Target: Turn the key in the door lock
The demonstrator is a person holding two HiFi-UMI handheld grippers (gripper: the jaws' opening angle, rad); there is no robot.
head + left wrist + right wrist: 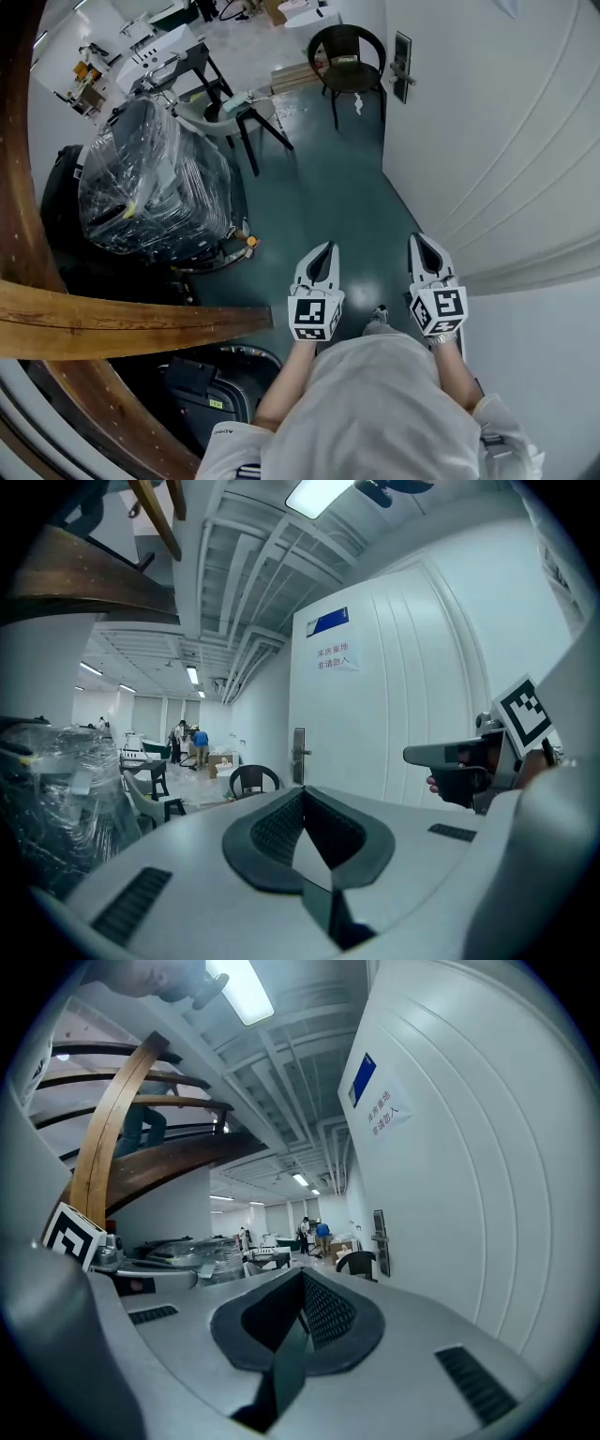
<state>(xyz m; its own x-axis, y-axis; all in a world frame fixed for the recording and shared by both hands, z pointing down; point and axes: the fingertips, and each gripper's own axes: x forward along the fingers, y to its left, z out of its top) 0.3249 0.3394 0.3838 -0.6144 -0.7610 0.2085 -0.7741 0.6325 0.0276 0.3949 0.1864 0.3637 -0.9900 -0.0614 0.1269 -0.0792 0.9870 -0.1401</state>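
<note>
Smooth white wall (487,122), flat metal door lock (401,67) far off — my left hand-held gripper (327,247) and right hand-held gripper (418,238) both pressed together, empty.

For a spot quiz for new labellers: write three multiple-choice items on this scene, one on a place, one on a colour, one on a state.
1. The chair stands:
A) under the wooden beam
B) by the white wall, near the door handle
C) on the wrapped pile

2. The label high on that wall is:
A) green
B) yellow
C) blue

3. The left gripper and right gripper are:
A) both shut, empty
B) both open
C) one open, one shut

Answers:
1 B, the head view shows it just beside the handle.
2 C, the left gripper view shows a blue patch.
3 A, each gripper view shows jaws together with nothing between them.
</note>
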